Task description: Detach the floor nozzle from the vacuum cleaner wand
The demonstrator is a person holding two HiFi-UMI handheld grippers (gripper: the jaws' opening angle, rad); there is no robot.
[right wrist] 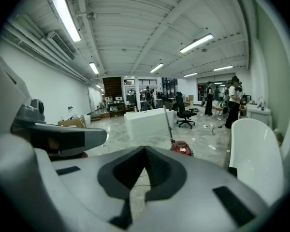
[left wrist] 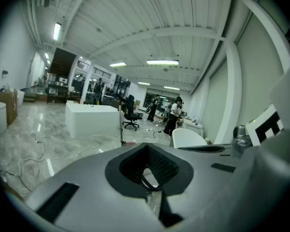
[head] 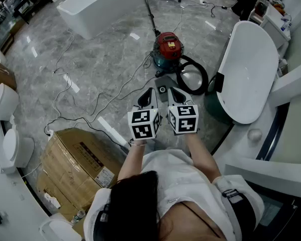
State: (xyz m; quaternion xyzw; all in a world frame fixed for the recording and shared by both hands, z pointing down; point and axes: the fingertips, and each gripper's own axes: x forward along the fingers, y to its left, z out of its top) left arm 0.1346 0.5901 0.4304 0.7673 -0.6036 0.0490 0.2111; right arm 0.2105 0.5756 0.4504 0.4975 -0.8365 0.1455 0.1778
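Left gripper (head: 148, 97) and right gripper (head: 176, 95) were closed, empty. Arriving that way, they could topple the wand (head: 147, 6). Where the floor nozzle lay was hard to make out.

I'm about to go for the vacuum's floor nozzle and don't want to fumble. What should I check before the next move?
1. Free left claw: ok, shut on nothing.
2. Free right claw: ok, shut on nothing.
3. Both ready to grasp: not ok, each is shut.
4. Sight of the vacuum cleaner: ok, it stands on the floor ahead, with the wand rising behind it.
5. Sight of the floor nozzle: cannot tell which part it is.
6. Safe way forward: not ok, cables trail nearby.
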